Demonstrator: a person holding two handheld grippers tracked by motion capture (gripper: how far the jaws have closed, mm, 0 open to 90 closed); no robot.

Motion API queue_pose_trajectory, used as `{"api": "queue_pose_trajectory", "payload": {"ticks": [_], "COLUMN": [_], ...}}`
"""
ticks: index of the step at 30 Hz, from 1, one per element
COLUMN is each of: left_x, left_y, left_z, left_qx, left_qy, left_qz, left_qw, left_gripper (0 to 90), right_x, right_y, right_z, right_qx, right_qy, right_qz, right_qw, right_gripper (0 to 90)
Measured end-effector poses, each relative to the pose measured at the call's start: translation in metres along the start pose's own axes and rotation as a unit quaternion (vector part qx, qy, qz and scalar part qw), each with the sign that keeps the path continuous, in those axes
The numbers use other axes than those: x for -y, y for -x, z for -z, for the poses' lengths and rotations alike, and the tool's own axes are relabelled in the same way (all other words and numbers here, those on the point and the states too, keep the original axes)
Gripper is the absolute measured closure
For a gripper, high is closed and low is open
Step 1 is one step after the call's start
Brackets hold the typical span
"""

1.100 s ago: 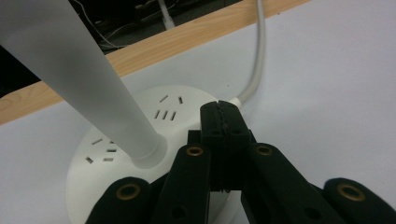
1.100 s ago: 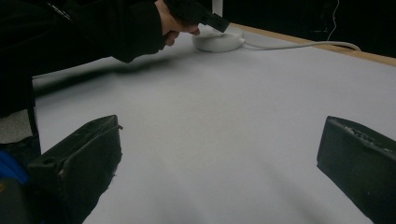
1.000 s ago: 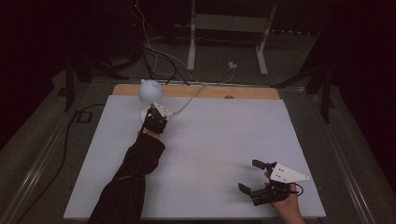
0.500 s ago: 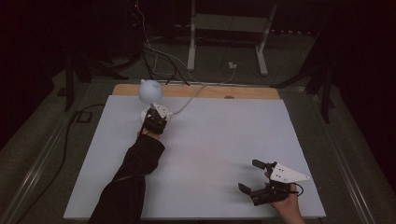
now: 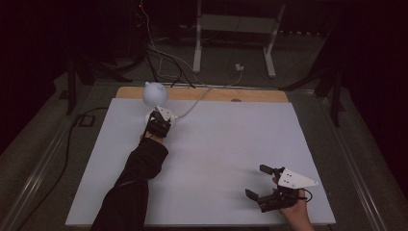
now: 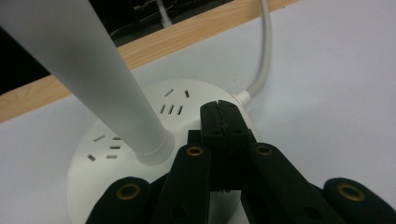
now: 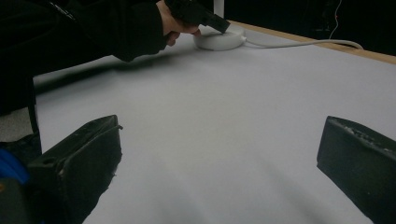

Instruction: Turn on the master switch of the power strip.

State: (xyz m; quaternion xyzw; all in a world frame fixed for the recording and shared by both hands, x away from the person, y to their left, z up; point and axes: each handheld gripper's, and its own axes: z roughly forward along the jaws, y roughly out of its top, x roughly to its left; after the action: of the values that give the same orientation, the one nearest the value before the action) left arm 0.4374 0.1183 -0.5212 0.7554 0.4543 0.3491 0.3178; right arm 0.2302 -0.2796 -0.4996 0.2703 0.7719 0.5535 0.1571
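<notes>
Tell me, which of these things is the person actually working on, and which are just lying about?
In use, it seems:
- left gripper, jaws together on the lamp base
- white lamp and its cord

Lying about:
- right gripper, open, idle
- floor cables
- metal stand

Left gripper (image 6: 223, 122) jaws closed, apparently empty — right gripper (image 7: 219, 158) wide open.

Surface (image 5: 207, 159): pale sheet over a wooden top; a bare wood strip (image 5: 250, 95) shows along the far edge. Beyond the strip, dark floor with a white two-legged stand (image 5: 233, 29). Loose cables (image 5: 163, 62) lie left of the stand. A small white plug (image 5: 239, 68) sits between stand and strip.
</notes>
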Motion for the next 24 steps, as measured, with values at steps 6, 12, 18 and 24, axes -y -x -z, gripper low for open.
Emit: {"api": "queue_pose_trajectory", "payload": {"ticks": [6, 12, 18, 24], "left_x": [0.0019, 0.0011, 0.0004, -0.0008], "left_y": [-0.0018, 0.0001, 0.0040, 0.0030], "left_z": [-0.0017, -0.0024, -0.0028, -0.0041], "left_qx": [0.003, 0.003, -0.006, -0.005], "left_qy": [0.010, 0.010, 0.006, 0.001], "left_qz": [0.005, -0.011, -0.032, -0.038], "left_qw": [0.9999, 0.9999, 0.9995, 0.9993], "left_gripper": [90.0, 90.0, 90.0, 90.0], "right_x": [-0.0001, 0.0003, 0.0001, 0.0001], "right_y": [-0.0003, 0.0000, -0.0004, -0.0005], "right_z": [-0.0002, -0.0002, -0.0002, -0.0002], "right_qx": [-0.001, -0.001, -0.001, -0.002], "right_qy": [0.000, -0.001, -0.002, -0.002], "right_qz": [0.000, 0.001, 0.002, 0.002], "right_qw": [1.0000, 1.0000, 1.0000, 1.0000], "right_gripper": [0.1, 0.1, 0.0, 0.1]}}
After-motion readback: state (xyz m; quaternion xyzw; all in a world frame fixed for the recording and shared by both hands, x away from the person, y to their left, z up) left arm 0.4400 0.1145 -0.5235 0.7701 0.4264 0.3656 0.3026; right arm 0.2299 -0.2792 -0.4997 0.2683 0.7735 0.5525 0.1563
